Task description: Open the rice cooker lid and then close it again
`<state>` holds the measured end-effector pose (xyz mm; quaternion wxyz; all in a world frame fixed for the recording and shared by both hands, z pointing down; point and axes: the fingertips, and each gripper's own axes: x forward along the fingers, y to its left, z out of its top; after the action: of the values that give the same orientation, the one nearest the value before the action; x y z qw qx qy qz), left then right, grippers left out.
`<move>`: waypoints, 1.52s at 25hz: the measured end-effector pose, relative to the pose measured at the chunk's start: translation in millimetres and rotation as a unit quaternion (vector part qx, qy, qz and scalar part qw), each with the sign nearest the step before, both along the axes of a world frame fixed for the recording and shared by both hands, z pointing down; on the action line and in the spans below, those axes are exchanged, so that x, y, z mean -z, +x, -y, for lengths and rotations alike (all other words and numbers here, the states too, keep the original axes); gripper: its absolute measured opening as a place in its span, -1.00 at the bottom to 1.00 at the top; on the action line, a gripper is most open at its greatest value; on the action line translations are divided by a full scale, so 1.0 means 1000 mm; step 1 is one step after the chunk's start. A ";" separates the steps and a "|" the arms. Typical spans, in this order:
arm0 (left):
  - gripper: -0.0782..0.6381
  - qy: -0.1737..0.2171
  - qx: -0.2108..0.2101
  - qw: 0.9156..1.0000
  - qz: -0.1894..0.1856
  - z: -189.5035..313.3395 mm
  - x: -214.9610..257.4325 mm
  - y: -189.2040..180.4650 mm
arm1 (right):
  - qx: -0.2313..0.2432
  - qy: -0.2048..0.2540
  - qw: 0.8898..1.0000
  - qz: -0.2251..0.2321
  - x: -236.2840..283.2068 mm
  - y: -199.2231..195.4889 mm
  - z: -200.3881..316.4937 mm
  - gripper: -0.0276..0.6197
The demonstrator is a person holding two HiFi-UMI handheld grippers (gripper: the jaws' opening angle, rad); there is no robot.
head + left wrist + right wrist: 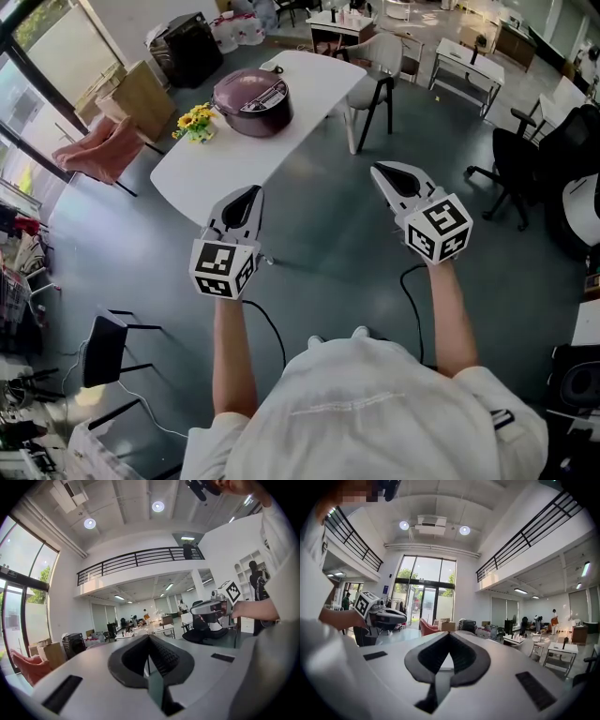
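While both arms reach forward over the grey floor (319, 234), the left hand-held gripper (249, 195) has its jaws pressed together with nothing between them. Its own view shows the two dark pads meeting in a thin seam (149, 639). The right hand-held gripper (386, 174) is likewise closed and empty, its pads touching along the centre line in its own view (449, 637). Each tool points roughly level, and each shows in the other's camera: the right one at 2 o'clock in the left gripper view (211, 609), the left one at 9 o'clock in the right gripper view (386, 616).

In the head view the rice cooker (251, 101) sits at 12 o'clock from the left hand-held gripper and about 10 o'clock from the right one, well apart from both. It is dark maroon and stands on the white bench (314, 80), with its lid (248, 90) down. A bunch of yellow flowers (195, 120) lies just beside the cooker at its 9 o'clock. A white chair (380, 56) stands at the bench's 2 o'clock end, and a pink armchair (98, 145) stands on the floor at the bench's 9 o'clock side.
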<state>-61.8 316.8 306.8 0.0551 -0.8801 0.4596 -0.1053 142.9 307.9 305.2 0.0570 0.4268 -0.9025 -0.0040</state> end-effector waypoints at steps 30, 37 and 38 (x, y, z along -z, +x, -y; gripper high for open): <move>-0.29 -0.039 0.034 0.998 0.021 -0.021 -0.032 0.057 | 0.054 0.005 0.999 0.007 -0.021 0.049 -0.010 -0.12; -0.29 -0.045 0.024 0.999 0.016 0.004 -0.041 0.063 | 0.048 -0.007 0.999 0.003 -0.032 0.047 0.012 -0.11; -0.29 -0.046 0.023 0.999 0.014 0.011 -0.042 0.062 | 0.048 -0.009 0.999 0.002 -0.033 0.046 0.017 -0.11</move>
<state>0.2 305.3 349.1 0.0188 -0.8694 0.4736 -0.1397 188.7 290.5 338.2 0.0589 0.3824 -0.9221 0.0018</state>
